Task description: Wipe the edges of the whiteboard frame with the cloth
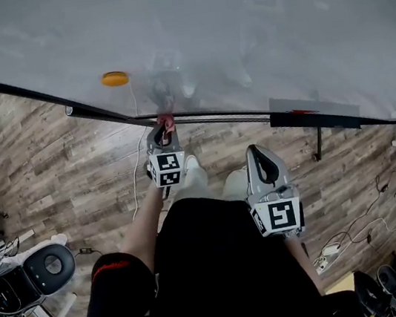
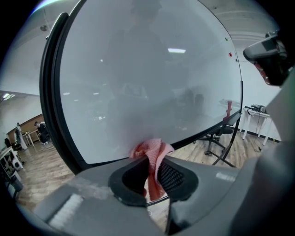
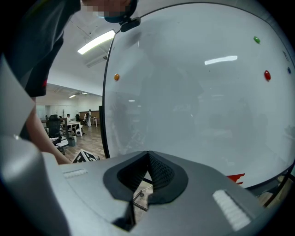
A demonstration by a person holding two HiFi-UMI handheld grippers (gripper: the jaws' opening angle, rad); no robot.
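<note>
The whiteboard [image 1: 236,27] fills the top of the head view, its black bottom frame edge [image 1: 100,112] running from upper left down to the right. My left gripper [image 1: 165,131] is shut on a pink cloth [image 1: 167,122], which touches that bottom frame. In the left gripper view the cloth [image 2: 152,159] sticks out between the jaws against the dark frame [image 2: 198,133]. My right gripper [image 1: 258,160] hangs lower, away from the board, shut on nothing. In the right gripper view its jaws [image 3: 148,177] meet in front of the board [image 3: 198,92].
An orange magnet [image 1: 115,78] sits on the board left of the cloth. A tray [image 1: 314,113] with a red marker hangs on the lower frame at right. Wooden floor, cables [image 1: 347,238], a stool [image 1: 49,268] and the board's stand leg [image 1: 319,143] lie below.
</note>
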